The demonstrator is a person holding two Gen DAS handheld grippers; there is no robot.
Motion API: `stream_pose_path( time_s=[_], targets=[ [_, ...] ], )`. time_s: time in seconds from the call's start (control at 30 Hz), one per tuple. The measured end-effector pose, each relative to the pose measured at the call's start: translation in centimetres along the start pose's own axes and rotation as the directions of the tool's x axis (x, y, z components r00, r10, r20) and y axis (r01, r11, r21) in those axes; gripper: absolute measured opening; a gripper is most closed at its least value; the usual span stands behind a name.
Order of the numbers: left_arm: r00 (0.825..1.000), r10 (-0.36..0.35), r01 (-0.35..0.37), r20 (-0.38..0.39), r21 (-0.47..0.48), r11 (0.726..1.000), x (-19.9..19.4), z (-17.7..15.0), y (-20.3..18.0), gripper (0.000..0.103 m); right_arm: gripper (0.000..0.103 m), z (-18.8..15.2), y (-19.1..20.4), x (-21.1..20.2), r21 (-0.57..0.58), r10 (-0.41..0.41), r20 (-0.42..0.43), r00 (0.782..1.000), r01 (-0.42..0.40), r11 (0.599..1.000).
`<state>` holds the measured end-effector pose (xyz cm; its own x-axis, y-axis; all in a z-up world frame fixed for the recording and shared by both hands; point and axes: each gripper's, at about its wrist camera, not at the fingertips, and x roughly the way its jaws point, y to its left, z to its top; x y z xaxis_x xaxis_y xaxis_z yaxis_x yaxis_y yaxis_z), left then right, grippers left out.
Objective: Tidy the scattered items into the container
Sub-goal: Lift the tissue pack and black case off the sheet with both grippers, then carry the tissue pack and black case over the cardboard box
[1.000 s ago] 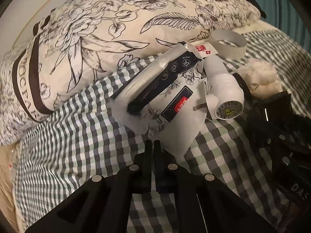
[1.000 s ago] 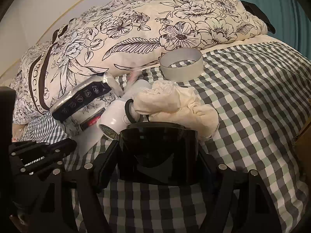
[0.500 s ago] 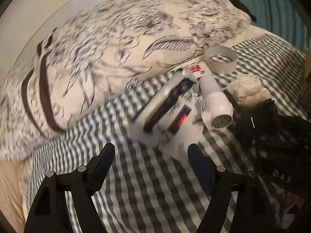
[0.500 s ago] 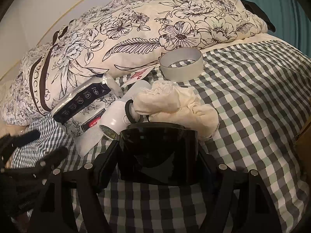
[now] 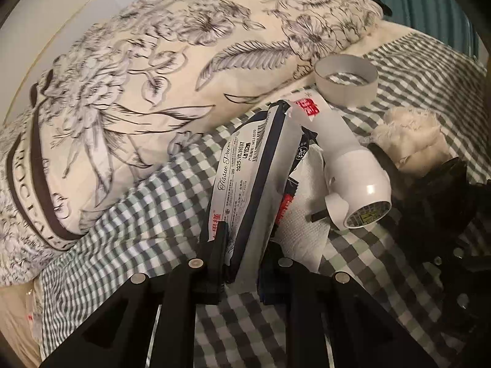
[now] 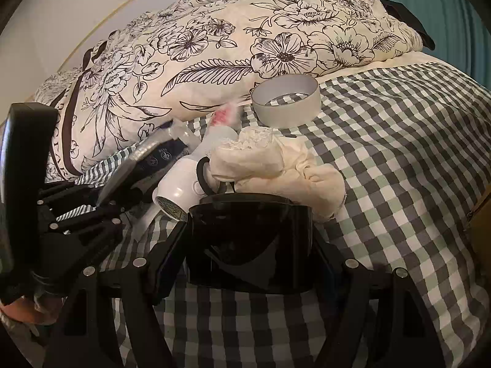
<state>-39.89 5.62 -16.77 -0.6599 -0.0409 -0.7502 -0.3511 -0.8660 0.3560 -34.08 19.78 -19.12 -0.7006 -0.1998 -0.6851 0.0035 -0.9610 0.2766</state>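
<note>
Two grippers work over a checked bedspread [image 6: 399, 159], and most of its bare cloth lies in the right half of the right wrist view, running out to the frame's right edge. At the upper left of both views a floral pillow [image 5: 129, 92] closes off that side, its lower edge meeting the checks. In the lower centre of the left wrist view, the left gripper [image 5: 242, 254] is closing its jaws on a tissue pack [image 5: 245, 178], whose near end stands tilted between the fingers. Just right of the pack lies a white hair dryer [image 5: 359, 181], its barrel end facing the lens and touching the pack. A cream cloth [image 6: 276, 165] is bunched against the dryer's right side. Behind it, near the pillow's lower edge, sits a white tape ring [image 6: 285, 104] with clear cloth to its right. At the lower centre of the right wrist view, the right gripper [image 6: 248, 245] clamps a black container [image 6: 248, 239] between widely spread fingers.
</note>
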Motion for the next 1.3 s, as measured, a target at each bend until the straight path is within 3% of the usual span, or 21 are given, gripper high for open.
stream_pose_path(
  time_s=[0.2,0.3,0.4,0.47,0.63,0.77,1.0,1.17,1.3],
  targets=[
    [0.999,0.022,-0.025,-0.023,-0.152,0.988,-3.4,-2.2,1.7,0.015,0.072,0.1,-0.3,-0.1,0.012,0.011,0.008,1.000,-0.011,1.000],
    [0.997,-0.060,0.047,-0.038,-0.278,0.960,-6.4,-5.3,2.3,0.015,0.072,0.1,-0.5,-0.4,0.021,0.054,0.017,0.998,-0.054,0.998],
    [0.994,-0.064,0.031,-0.092,-0.328,0.944,-9.6,-8.4,2.0,0.015,0.072,0.1,-0.3,-1.4,0.014,0.073,0.034,0.997,-0.074,0.997],
    [0.990,-0.087,0.041,-0.112,-0.360,0.932,-12.3,-10.4,2.1,0.015,0.072,0.0,0.3,-2.8,-0.011,0.074,0.053,0.996,-0.073,0.997],
    [0.995,-0.038,-0.004,-0.096,-0.407,0.913,-17.4,-12.7,2.8,0.015,0.072,-0.7,0.7,-9.8,-0.059,0.115,0.074,0.991,-0.110,0.992],
    [0.998,-0.058,0.033,-0.040,-0.451,0.892,-21.0,-12.2,2.3,0.015,0.072,-1.3,-0.2,-16.6,-0.091,0.138,0.082,0.987,-0.131,0.987],
    [0.992,-0.101,0.126,0.082,-0.416,0.901,-27.6,-9.4,-1.6,0.015,0.072,-1.5,-1.3,-26.0,-0.126,0.094,0.116,0.989,-0.080,0.989],
    [0.972,-0.169,0.215,0.161,-0.341,0.915,-31.0,-6.7,-6.3,0.015,0.072,-1.7,-2.8,-31.8,-0.143,0.041,0.151,0.988,-0.019,0.990],
    [0.948,-0.237,0.294,0.211,-0.300,0.908,-32.8,-4.4,-10.1,0.015,0.072,-1.6,-5.1,-35.7,-0.141,-0.017,0.179,0.984,0.043,0.989]
  ],
)
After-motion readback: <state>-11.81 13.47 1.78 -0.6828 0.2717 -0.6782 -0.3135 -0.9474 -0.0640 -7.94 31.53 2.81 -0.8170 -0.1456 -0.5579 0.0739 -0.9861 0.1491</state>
